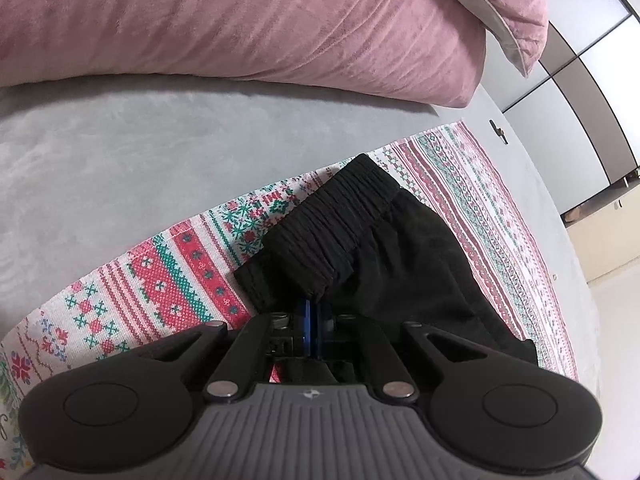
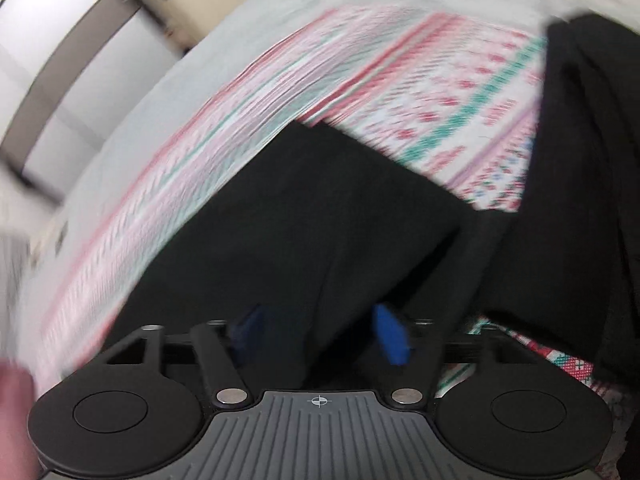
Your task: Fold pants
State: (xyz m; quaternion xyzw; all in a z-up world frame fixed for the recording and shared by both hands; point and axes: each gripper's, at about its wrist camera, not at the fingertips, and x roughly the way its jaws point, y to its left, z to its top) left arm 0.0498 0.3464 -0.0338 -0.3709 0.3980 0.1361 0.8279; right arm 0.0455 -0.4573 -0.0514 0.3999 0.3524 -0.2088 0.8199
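On the bed (image 1: 120, 152), a grey sheet carries a patterned cloth (image 1: 172, 280), and the black pants (image 1: 400, 248) lie on that cloth, toward its far edge beside the pink pillow (image 1: 240, 20). Their gathered waistband faces the pillow, and from the left wrist view the long axis seems to run from that band back toward the near edge of the cloth, slanting to the right. The step in hand looks like an early fold, with one end pinned and the other being set.

The left gripper (image 1: 311, 312) is clamped tight on the pants just below the waistband, blue pads pressed together on the fabric. The right gripper (image 2: 320, 332) stands parted over a flat black leg panel, pads clear of the fabric, nothing held; that view is blurred.

Next, I judge, the right gripper must find a fresh edge of the leg and close on it, so both ends can be carried over together.
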